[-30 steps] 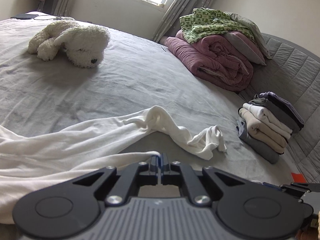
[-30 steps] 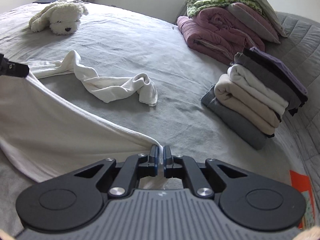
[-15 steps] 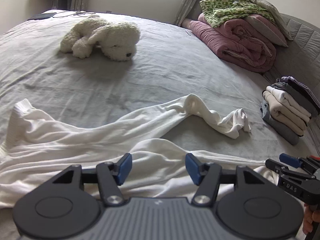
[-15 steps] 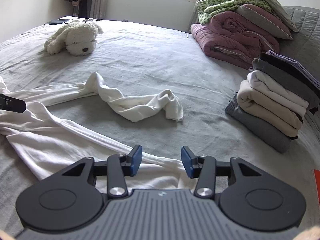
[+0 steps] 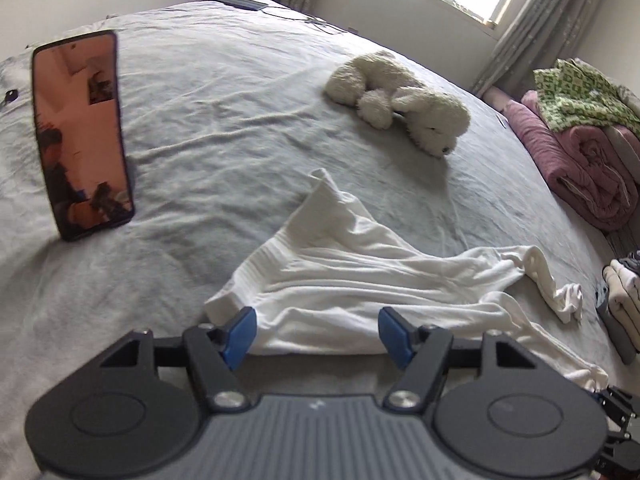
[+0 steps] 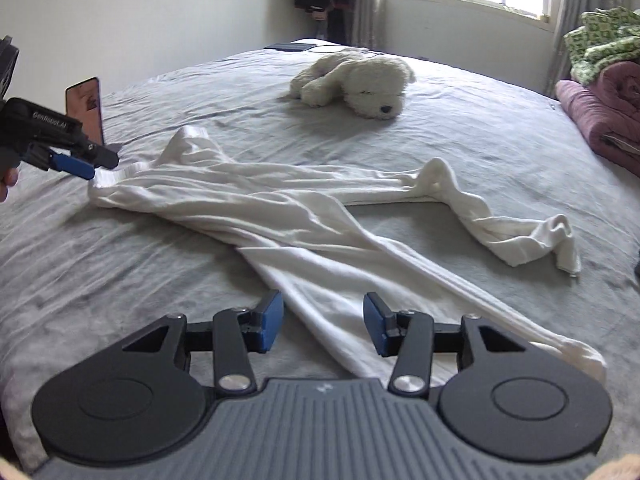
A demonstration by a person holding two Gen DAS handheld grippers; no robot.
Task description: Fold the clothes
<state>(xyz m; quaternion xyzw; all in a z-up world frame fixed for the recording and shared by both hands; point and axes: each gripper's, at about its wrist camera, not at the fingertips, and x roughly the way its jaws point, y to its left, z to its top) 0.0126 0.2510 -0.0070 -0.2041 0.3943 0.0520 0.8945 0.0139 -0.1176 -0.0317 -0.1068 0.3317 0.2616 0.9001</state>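
Note:
White long trousers (image 6: 280, 216) lie loosely spread on the grey bed, waistband to the left, one leg twisted off to the right. They also show in the left wrist view (image 5: 352, 272). My left gripper (image 5: 318, 334) is open and empty, just above the waistband end. It shows in the right wrist view (image 6: 84, 164) next to the waistband corner. My right gripper (image 6: 323, 326) is open and empty over the near leg.
A white plush dog (image 6: 356, 80) lies farther back on the bed (image 6: 120, 264). A phone (image 5: 80, 136) lies at the left. Rolled pink and green bedding (image 5: 584, 144) and a stack of folded clothes (image 5: 620, 296) sit at the right.
Both grippers opened and let go of the white trousers, which now lie on the bed. Both views swung left, the left gripper toward the waistband end.

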